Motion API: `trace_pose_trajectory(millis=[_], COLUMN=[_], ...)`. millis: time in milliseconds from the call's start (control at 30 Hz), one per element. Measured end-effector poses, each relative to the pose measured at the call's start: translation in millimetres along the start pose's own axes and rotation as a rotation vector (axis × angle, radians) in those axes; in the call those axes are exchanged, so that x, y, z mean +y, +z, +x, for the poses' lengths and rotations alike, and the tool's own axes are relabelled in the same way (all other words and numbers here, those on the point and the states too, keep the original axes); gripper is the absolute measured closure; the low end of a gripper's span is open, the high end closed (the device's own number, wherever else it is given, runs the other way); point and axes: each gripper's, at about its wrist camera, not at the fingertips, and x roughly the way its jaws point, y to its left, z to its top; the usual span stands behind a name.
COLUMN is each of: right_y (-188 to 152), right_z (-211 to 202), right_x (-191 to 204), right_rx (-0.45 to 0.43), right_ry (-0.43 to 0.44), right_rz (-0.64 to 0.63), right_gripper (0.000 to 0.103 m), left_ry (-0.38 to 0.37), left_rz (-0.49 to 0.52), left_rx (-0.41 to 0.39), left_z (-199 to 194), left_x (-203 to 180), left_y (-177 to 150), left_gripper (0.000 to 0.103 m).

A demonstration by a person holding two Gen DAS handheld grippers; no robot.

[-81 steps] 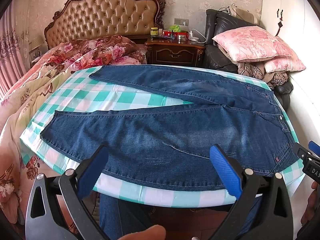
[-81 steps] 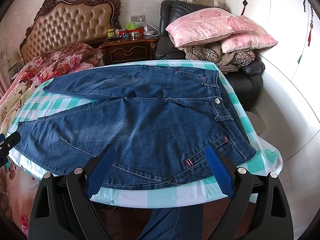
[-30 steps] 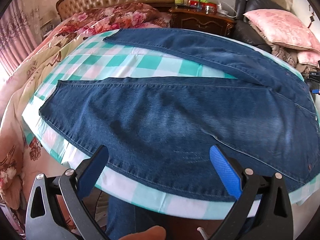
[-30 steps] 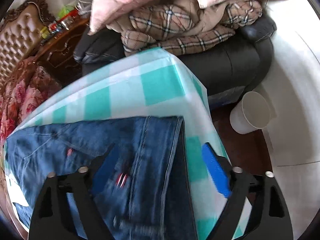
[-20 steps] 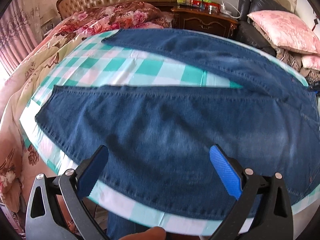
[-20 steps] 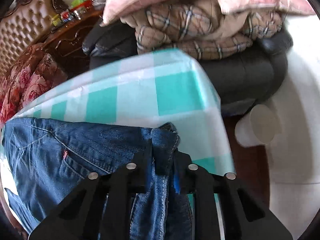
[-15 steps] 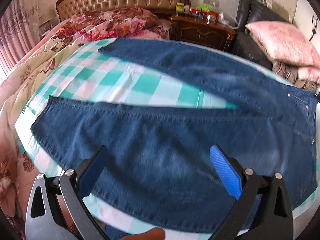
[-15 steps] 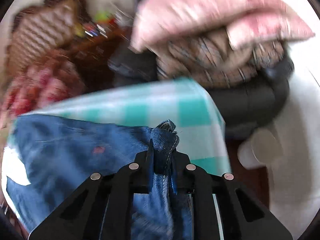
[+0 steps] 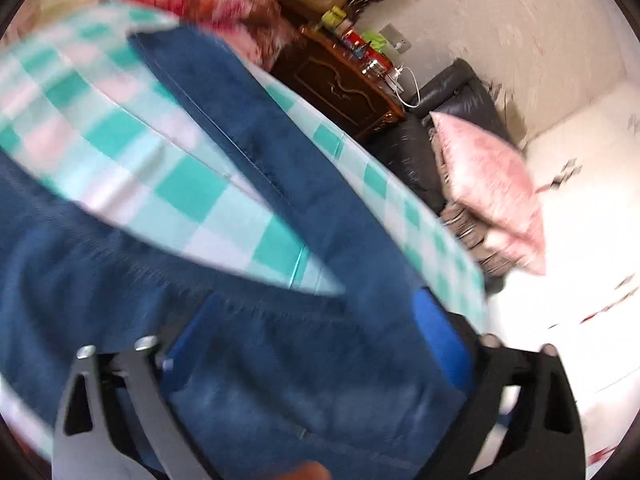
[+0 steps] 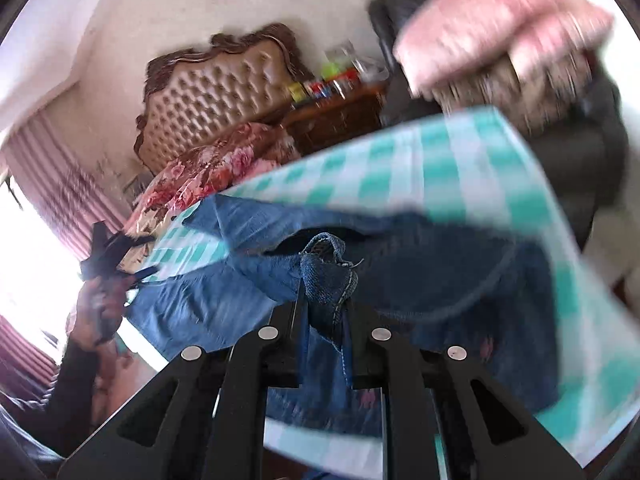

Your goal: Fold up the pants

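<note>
Blue jeans [image 9: 256, 168] lie spread on a table under a teal-and-white checked cloth [image 9: 192, 196]; both views are blurred. My left gripper [image 9: 316, 332] hovers low over the near leg by the crotch. Its blue pads [image 9: 436, 328] stand wide apart and the jaws are closing, with denim beneath them but nothing pinched. My right gripper [image 10: 324, 304] is shut on a bunched corner of the jeans' waistband [image 10: 328, 268], lifted off the cloth [image 10: 460, 168] with the denim trailing under it. At the left of the right wrist view, a hand holds the left gripper [image 10: 108, 248].
A bed with a tufted headboard [image 10: 216, 92] and floral bedding [image 10: 208, 172] stands behind the table. A dark wooden nightstand [image 9: 336, 80] carries small bottles. A black armchair [image 9: 452, 92] holds pink pillows [image 9: 488, 184]. A white wall [image 9: 580, 200] is at the right.
My right gripper shut on the waistband corner, lifted it and swung left over the jeans. The left gripper moved across the near leg, rolled, and its pads came slightly closer.
</note>
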Motion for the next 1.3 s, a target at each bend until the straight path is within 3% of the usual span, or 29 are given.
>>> trace_pose_trajectory(millis=[100, 267, 533, 733, 833, 933, 1033, 1100, 1200, 1300], right_y=[-2, 26, 45, 53, 55, 58, 65, 70, 71, 60], right_z=[2, -7, -11, -11, -10, -8, -11, -19, -32, -38], right_x=[0, 3, -1, -6, -9, -14, -21, -29, -45, -73], right_rx=[-0.004, -0.048, -0.062, -0.052, -0.046, -0.039, -0.035, -0.036, -0.024, 0.03], right_ry=[0.0, -0.01, 0.006, 0.011, 0.001, -0.005, -0.037, -0.052, -0.073, -0.1], right_rz=[0.033, 0.023, 0.035, 0.046, 0.05, 0.06, 0.057, 0.057, 0.078, 0.157], right_gripper=[0.088, 0.088, 0.088, 0.088, 0.088, 0.088, 0.088, 0.088, 0.088, 0.084], left_ry=[-0.001, -0.036, 0.029, 0.08, 0.089, 0.116, 0.067, 0.06, 0.047, 0.082], left_rz=[-0.067, -0.199, -0.344, -0.358, -0.381, -0.381, -0.402, -0.354, -0.314, -0.265], left_rx=[0.021, 0.014, -0.006, -0.012, -0.014, -0.001, -0.047, -0.1, -0.171, -0.228], left_z=[32, 72, 116, 141, 146, 149, 116, 69, -18, -100], left_x=[17, 45, 85, 98, 104, 109, 104, 88, 78, 87], left_y=[35, 90, 157, 198, 211, 219, 216, 203, 157, 75], left_gripper=[0.038, 0.056, 0.063, 0.063, 0.074, 0.102, 0.102, 0.102, 0.102, 0.102])
